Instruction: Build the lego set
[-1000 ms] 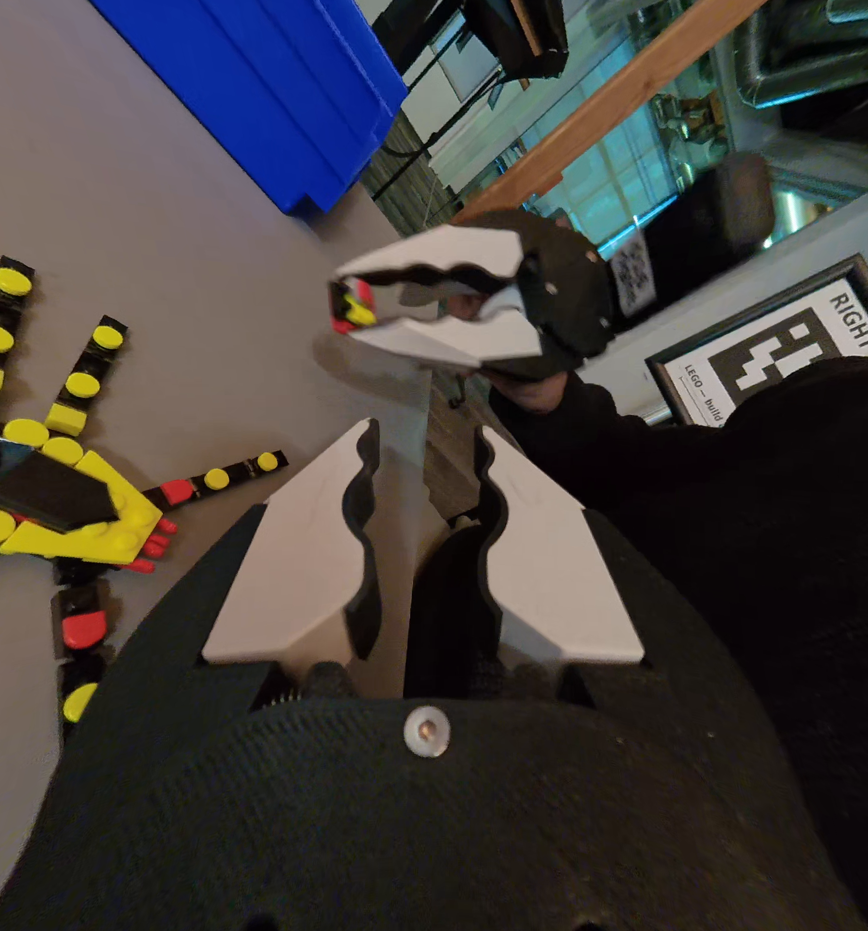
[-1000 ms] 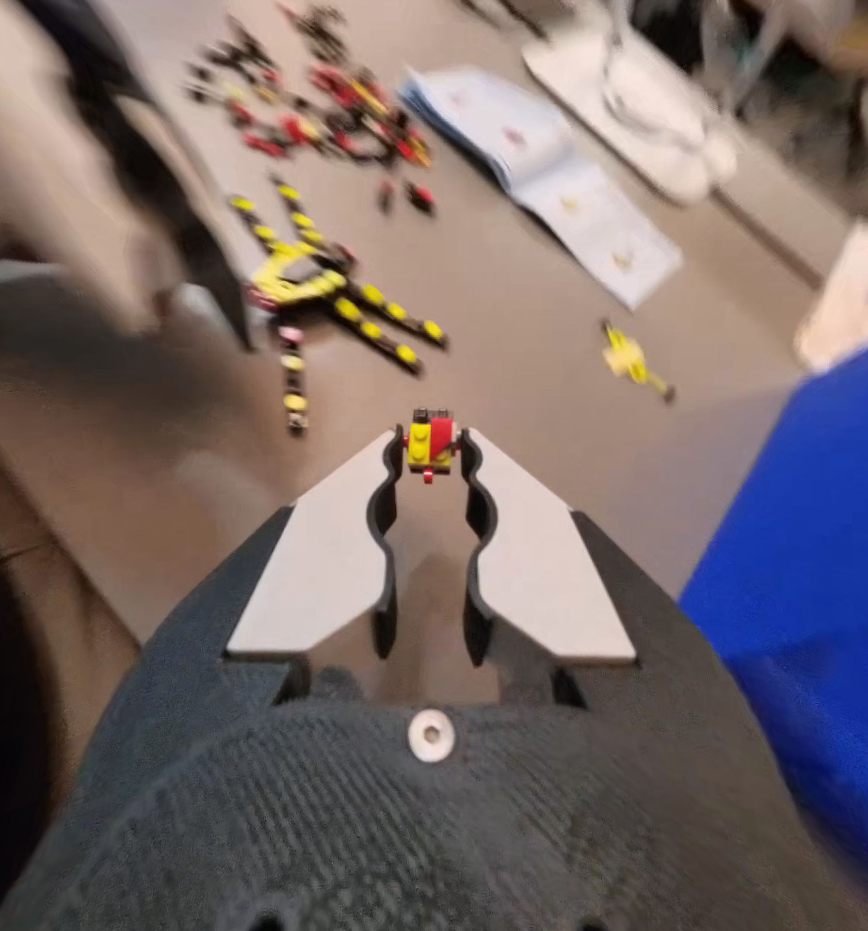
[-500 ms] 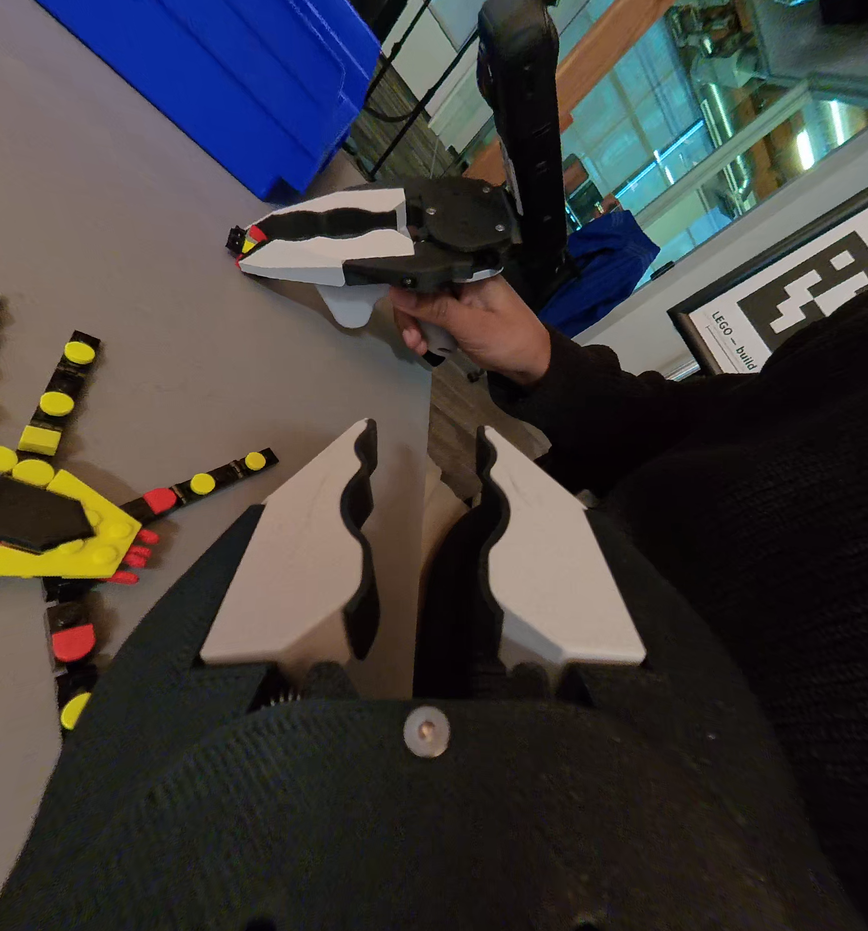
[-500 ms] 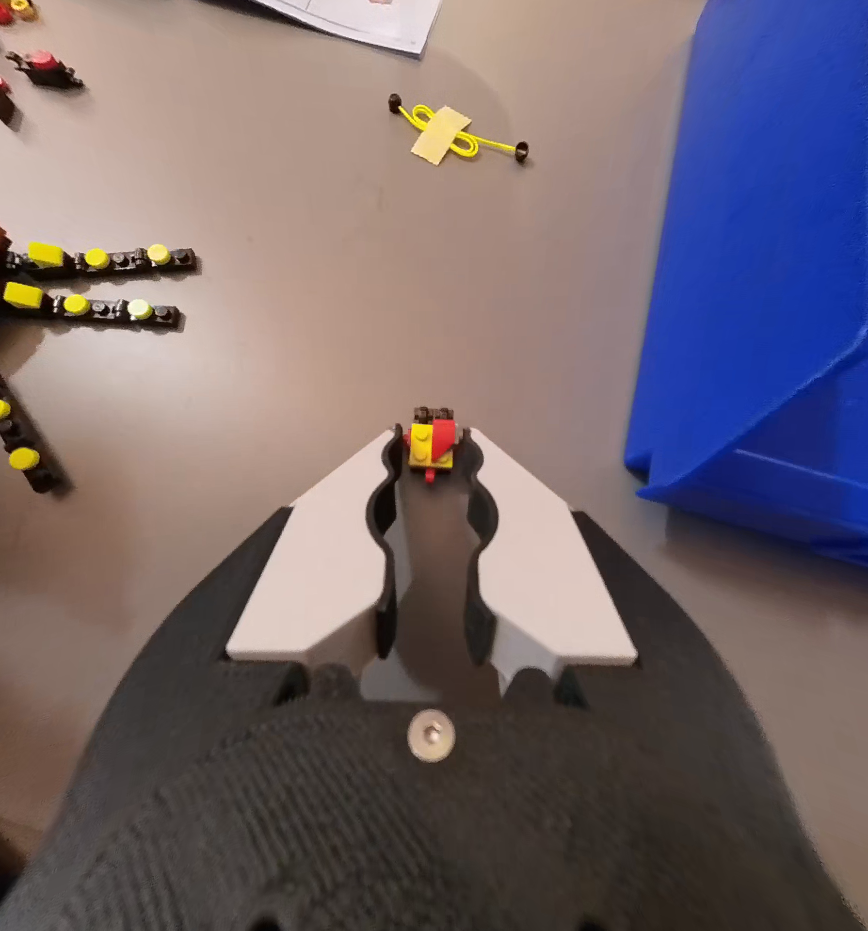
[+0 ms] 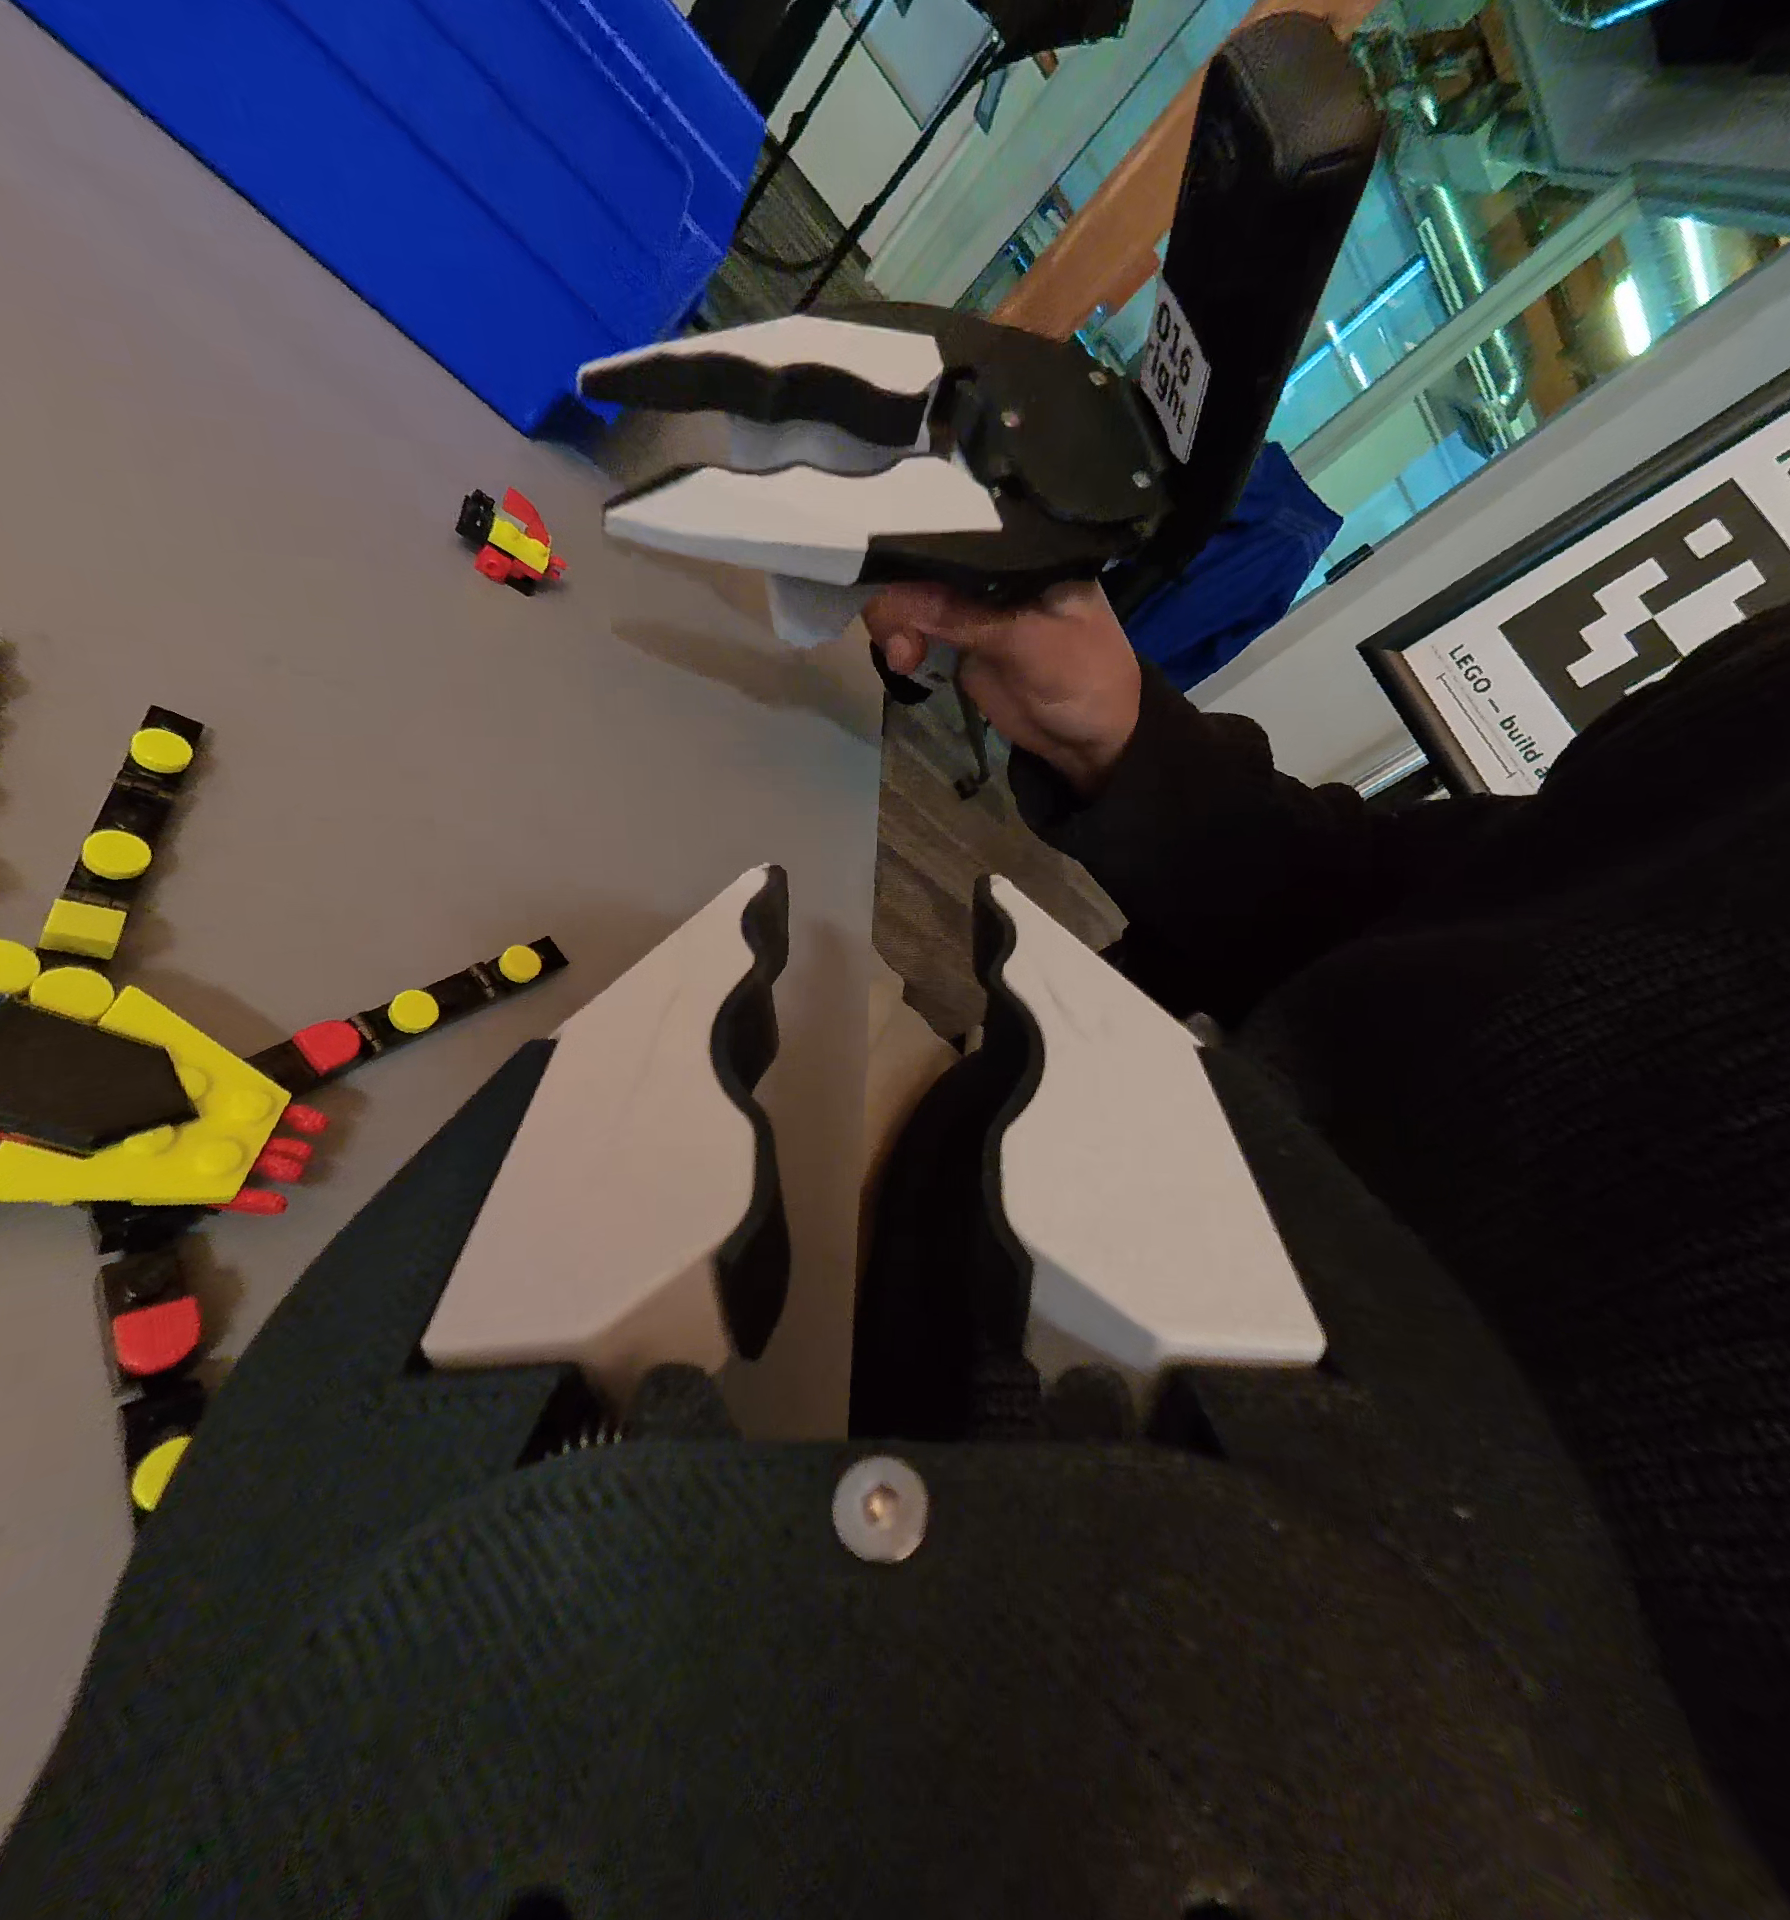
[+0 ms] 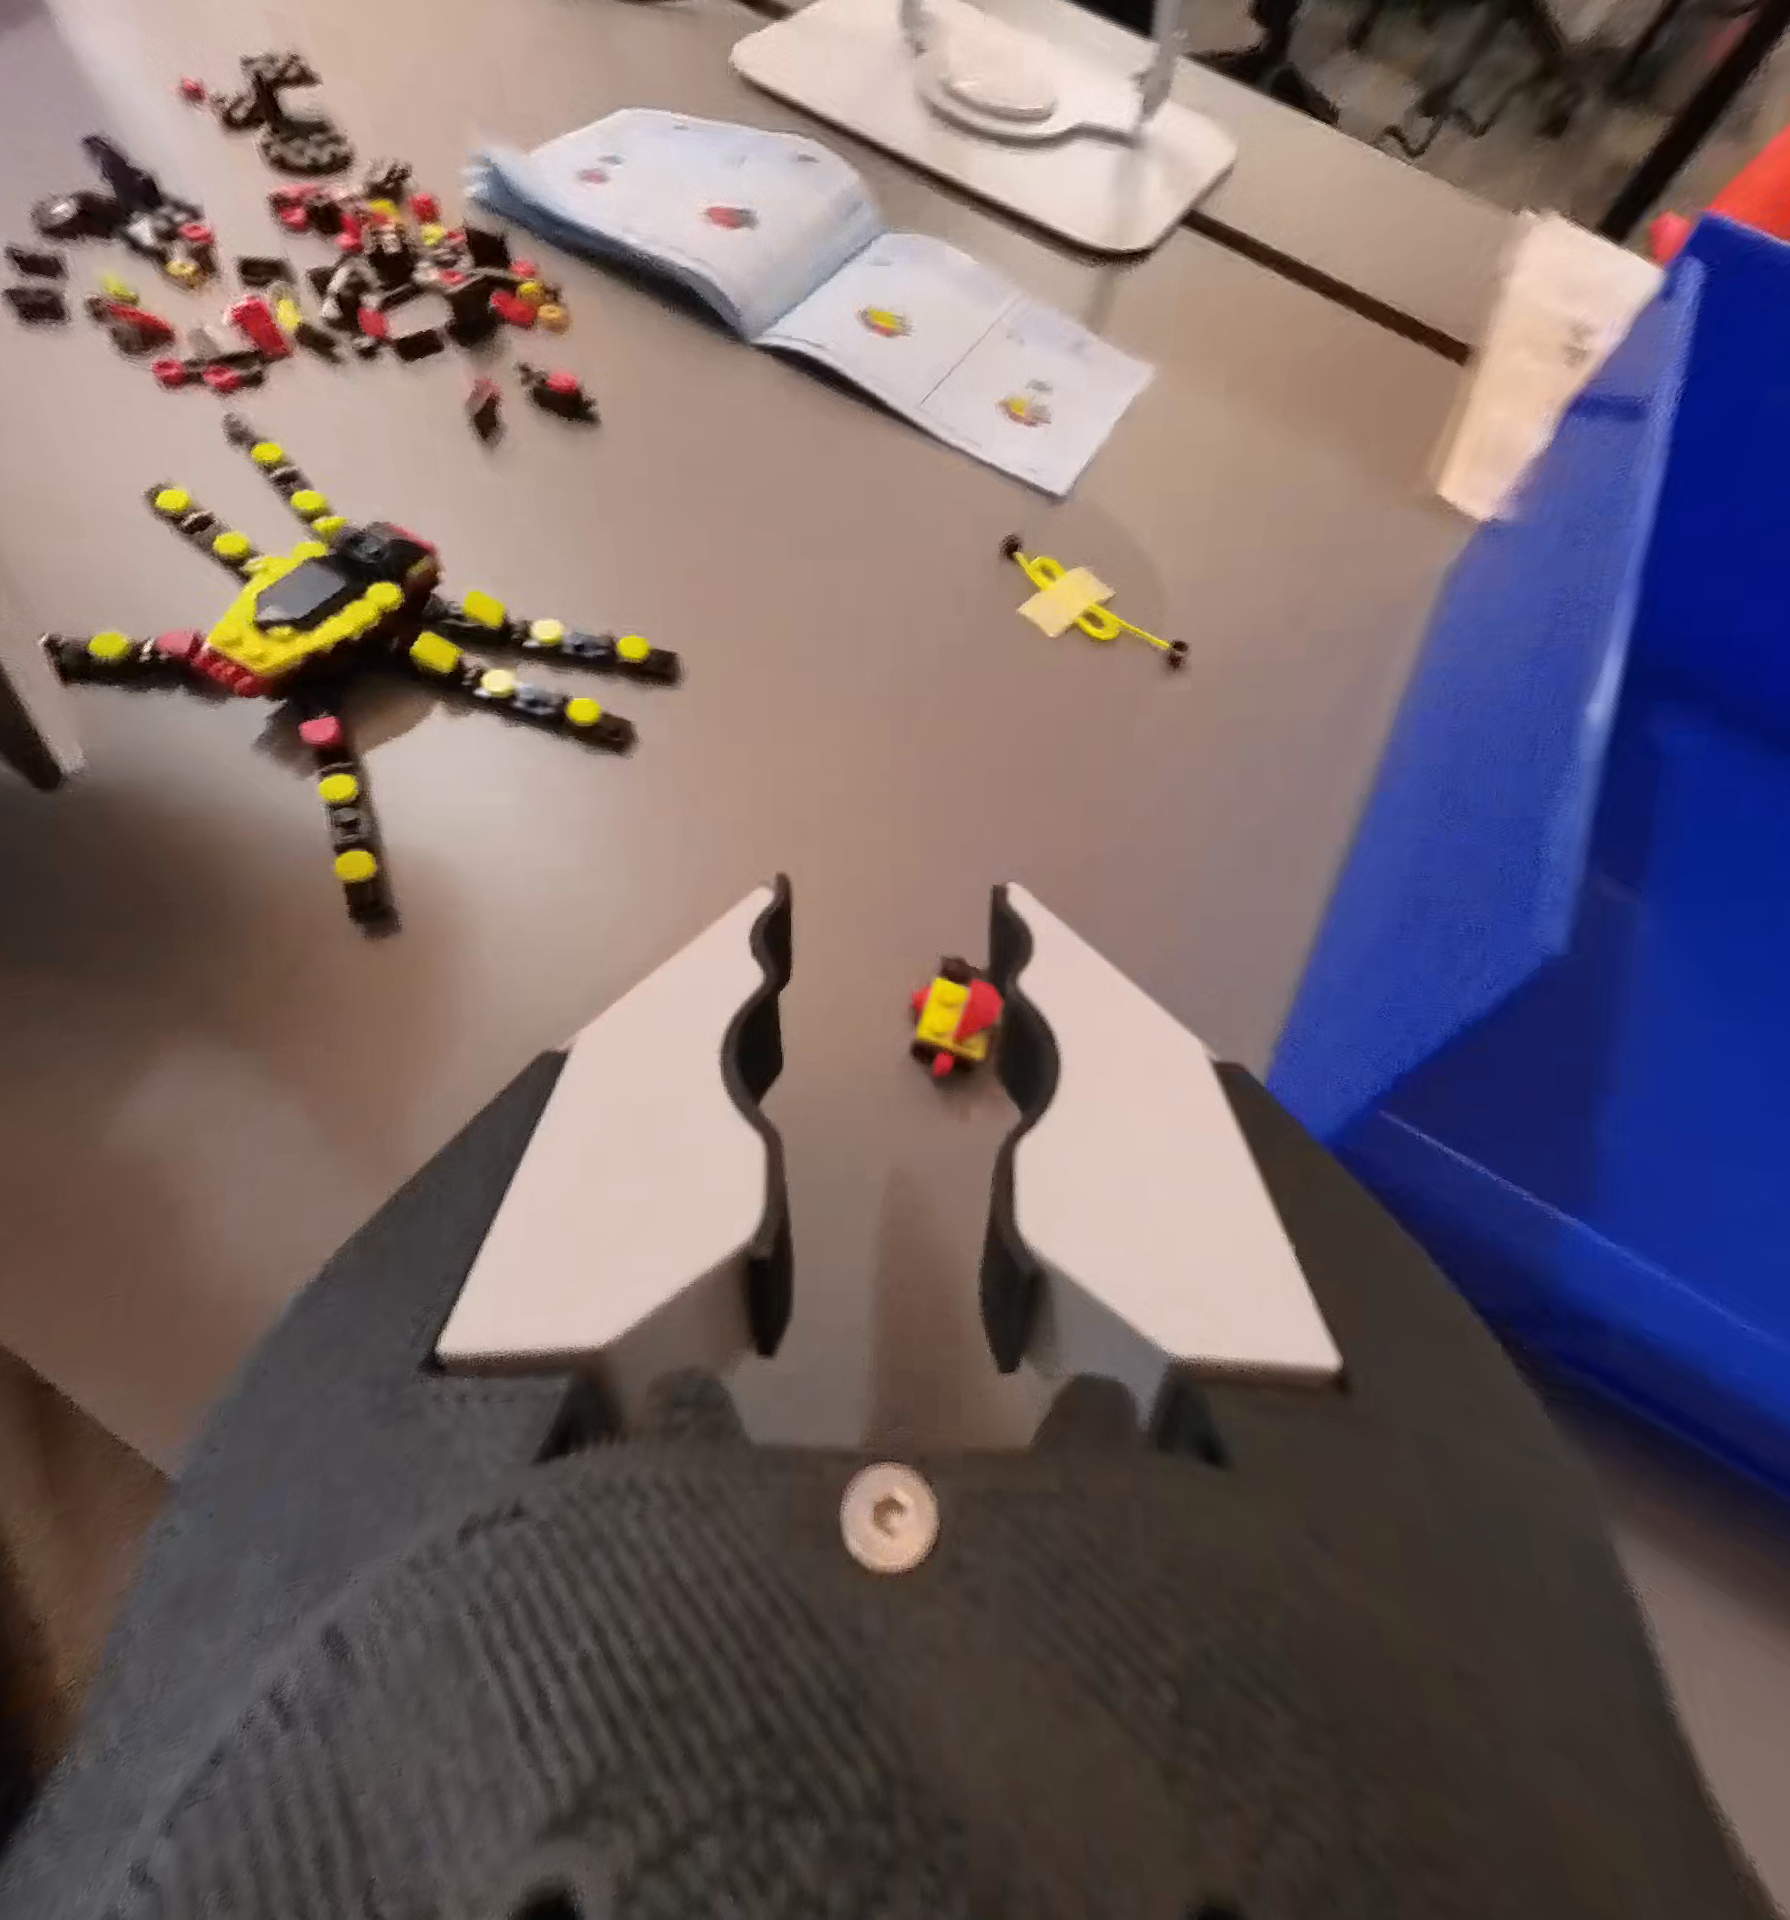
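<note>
A small red, yellow and black lego sub-assembly (image 6: 955, 1018) lies on the grey table, seen between my right gripper's fingers; it also shows in the left wrist view (image 5: 512, 540). My right gripper (image 6: 889, 891) is open and empty, raised above it; it also shows in the left wrist view (image 5: 600, 447). The spider-like yellow and black model (image 6: 319, 613) with long studded legs lies to the left; it also shows in the left wrist view (image 5: 91, 1081). My left gripper (image 5: 875, 888) is open and empty over the table's front edge.
A blue bin (image 6: 1649, 831) stands at the right. An open instruction booklet (image 6: 818, 281) and a pile of loose pieces (image 6: 278, 260) lie at the back. A yellow string piece (image 6: 1078, 608) lies mid-table. A grey stand base (image 6: 995, 135) is behind.
My right gripper opened, let go of the small sub-assembly onto the table, and lifted back. The left gripper has stayed open and nearly still.
</note>
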### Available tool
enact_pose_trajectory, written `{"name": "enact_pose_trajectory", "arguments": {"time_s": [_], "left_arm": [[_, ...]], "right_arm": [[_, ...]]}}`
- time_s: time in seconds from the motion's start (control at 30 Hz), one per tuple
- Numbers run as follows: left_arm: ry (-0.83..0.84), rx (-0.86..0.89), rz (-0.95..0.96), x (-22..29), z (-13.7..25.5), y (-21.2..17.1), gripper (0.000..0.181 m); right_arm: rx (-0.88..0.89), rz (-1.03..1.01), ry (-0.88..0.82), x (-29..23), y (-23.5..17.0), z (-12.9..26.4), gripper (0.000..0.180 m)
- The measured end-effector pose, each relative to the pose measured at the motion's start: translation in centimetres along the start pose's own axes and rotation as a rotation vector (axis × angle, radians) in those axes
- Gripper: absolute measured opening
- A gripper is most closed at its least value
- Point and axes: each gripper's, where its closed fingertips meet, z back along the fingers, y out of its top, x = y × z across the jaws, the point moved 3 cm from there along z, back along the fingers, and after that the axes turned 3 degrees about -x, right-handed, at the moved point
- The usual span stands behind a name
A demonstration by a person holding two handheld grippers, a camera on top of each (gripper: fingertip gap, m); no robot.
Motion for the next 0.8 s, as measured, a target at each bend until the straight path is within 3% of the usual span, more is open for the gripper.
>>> {"name": "enact_pose_trajectory", "arguments": {"time_s": [0.17, 0.3, 0.53, 0.67, 0.8], "left_arm": [[0.034, 0.005, -0.056, 0.0, 0.4, -0.1, 0.036], [0.095, 0.046, -0.102, 0.2, 1.7, -0.3, 0.041], [0.351, 0.165, -0.15, -1.2, 6.2, -0.2, 0.046], [0.537, 0.262, -0.161, -2.3, 10.7, -0.2, 0.046], [0.748, 0.358, -0.101, -3.7, 16.6, -1.2, 0.046]], "right_arm": [[0.117, 0.19, -0.057, -1.6, 2.7, 0.3, 0.042], [0.247, 0.275, -0.054, -3.3, 4.4, -0.1, 0.072], [0.23, 0.285, 0.179, -6.3, 5.6, -2.2, 0.07], [0.198, 0.304, 0.118, -4.9, 5.8, -3.2, 0.089], [0.178, 0.386, 0.072, -3.9, 4.7, -3.9, 0.069]]}}
